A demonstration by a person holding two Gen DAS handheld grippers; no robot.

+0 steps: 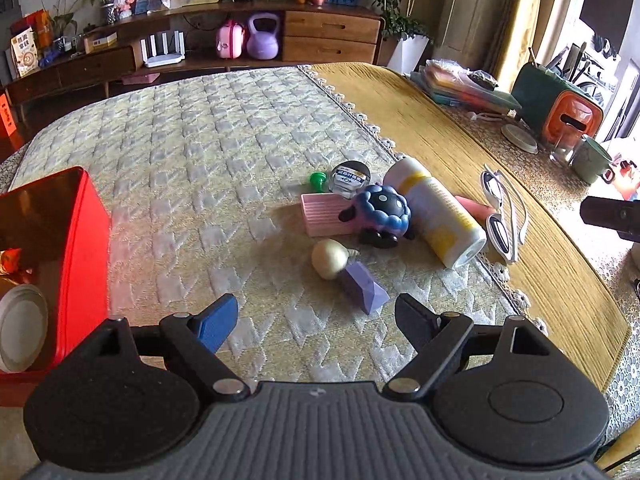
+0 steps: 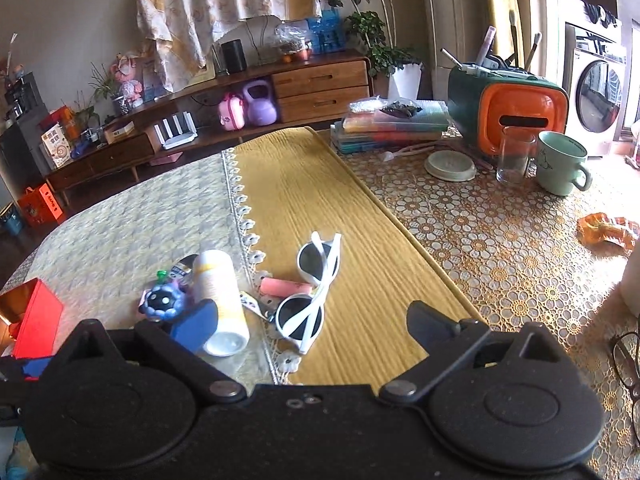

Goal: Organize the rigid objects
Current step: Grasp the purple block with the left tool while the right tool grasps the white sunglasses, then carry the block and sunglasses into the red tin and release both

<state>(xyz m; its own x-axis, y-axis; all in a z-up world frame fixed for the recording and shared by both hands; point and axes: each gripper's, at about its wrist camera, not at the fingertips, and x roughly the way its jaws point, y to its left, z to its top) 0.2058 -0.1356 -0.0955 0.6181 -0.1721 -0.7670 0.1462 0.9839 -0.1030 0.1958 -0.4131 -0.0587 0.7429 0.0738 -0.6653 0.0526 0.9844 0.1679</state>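
Note:
A cluster of small items lies on the quilted cloth: a pink tray [image 1: 320,214], a blue sheep toy [image 1: 382,212], a white and yellow bottle [image 1: 436,212] on its side, a cream ball [image 1: 330,258], a purple block [image 1: 364,286], a round tin [image 1: 350,176] and a green piece [image 1: 317,179]. White sunglasses [image 2: 314,292] and a pink tube [image 2: 284,288] rest on the yellow runner. My left gripper [image 1: 316,316] is open and empty, short of the purple block. My right gripper [image 2: 314,320] is open over the sunglasses, nothing pressed between its pads. The bottle [image 2: 218,300] lies beside its left finger.
A red box [image 1: 68,248] holding a white round lid [image 1: 20,324] stands at the left. At the right are stacked books [image 2: 392,126], an orange and green organiser [image 2: 512,112], a glass [image 2: 514,156], a green mug [image 2: 560,164] and a round lid [image 2: 450,166]. Dark-framed glasses [image 2: 628,364] lie near the right edge.

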